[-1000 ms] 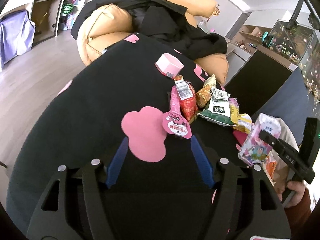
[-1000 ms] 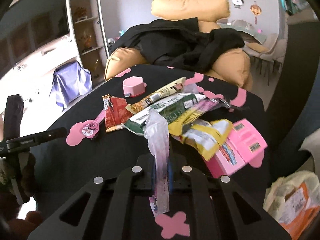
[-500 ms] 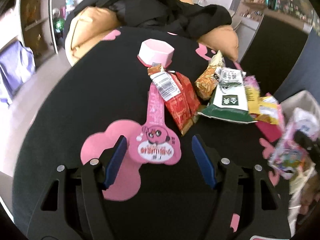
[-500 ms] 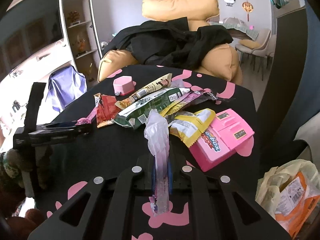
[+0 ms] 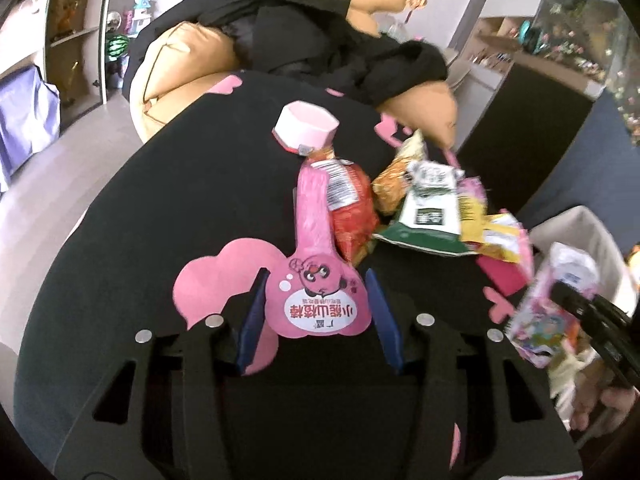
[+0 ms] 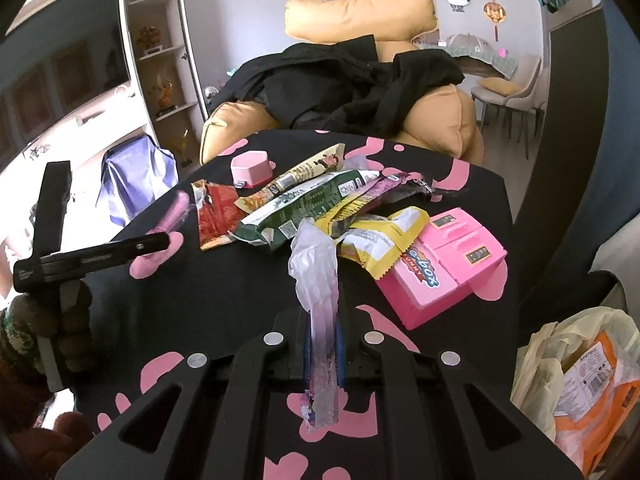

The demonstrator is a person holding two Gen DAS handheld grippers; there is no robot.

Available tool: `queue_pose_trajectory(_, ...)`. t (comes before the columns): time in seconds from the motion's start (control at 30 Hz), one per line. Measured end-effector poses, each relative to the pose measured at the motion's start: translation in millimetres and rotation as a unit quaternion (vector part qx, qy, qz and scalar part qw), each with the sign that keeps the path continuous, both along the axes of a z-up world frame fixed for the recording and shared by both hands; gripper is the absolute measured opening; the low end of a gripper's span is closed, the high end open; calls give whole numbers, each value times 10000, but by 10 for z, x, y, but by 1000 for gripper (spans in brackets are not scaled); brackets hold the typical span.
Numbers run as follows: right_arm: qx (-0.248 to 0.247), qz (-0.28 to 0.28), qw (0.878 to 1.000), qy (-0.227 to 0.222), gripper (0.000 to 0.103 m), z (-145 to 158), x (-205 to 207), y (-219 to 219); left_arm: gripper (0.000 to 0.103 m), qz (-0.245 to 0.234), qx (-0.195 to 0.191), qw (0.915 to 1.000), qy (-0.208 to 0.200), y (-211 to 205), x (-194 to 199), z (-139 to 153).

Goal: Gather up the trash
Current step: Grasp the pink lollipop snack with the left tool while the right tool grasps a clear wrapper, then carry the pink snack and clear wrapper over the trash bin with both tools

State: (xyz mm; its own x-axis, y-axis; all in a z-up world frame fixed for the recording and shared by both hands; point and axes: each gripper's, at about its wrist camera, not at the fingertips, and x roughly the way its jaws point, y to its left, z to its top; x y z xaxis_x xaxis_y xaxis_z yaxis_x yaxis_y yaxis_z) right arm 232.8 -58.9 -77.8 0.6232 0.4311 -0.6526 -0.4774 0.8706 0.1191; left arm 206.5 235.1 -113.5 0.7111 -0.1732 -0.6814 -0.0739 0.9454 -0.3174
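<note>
A long pink snack wrapper (image 5: 312, 208) with a cartoon card at its near end lies on the black table (image 5: 160, 220). My left gripper (image 5: 316, 292) straddles that card, and its jaws are closing with the card between the blue pads (image 5: 252, 320); I see no firm pinch. My right gripper (image 6: 322, 328) is shut on a clear, purple-tinted plastic wrapper (image 6: 314, 264) that stands up from its fingers. The left wrist view shows this wrapper (image 5: 548, 320) at the right edge. The left gripper's black finger (image 6: 100, 252) shows in the right wrist view.
A pile of wrappers lies mid-table: red (image 5: 352, 212), green and white (image 5: 428, 216), yellow (image 6: 376, 236). A pink toy box (image 6: 440, 264) and a small pink hexagonal box (image 5: 306, 128) sit nearby. A bag with trash (image 6: 580, 380) hangs at the right. An orange sofa (image 6: 440, 120) with black clothes stands behind.
My left gripper has moved forward over the pink wrapper's card and its jaws have narrowed around it. The right gripper, still holding the plastic wrapper, has drifted a little sideways.
</note>
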Motion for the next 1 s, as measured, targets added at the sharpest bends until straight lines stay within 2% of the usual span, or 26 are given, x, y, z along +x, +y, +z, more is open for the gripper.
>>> queue_pose_trajectory(0.2, 157, 83, 9997, -146, 10, 156, -76, -34, 46, -82, -214, 9990, -391, 39, -294, 281)
queue_pose_trajectory(0.57, 223, -9, 9967, -775, 10, 616, -368, -259, 46, -507, -64, 9914, -1203, -367, -571, 1017)
queue_pose_trajectory(0.77, 188, -173, 9924, -1201, 10, 867, -546, -571, 46, -850, 112, 9854, -1474, -795, -602, 1321)
queue_pose_trajectory(1.0, 241, -818, 9834, -1600, 10, 1121, -685, -1319, 46, -1623, 124, 9732, -1622, -1648, -439, 1550)
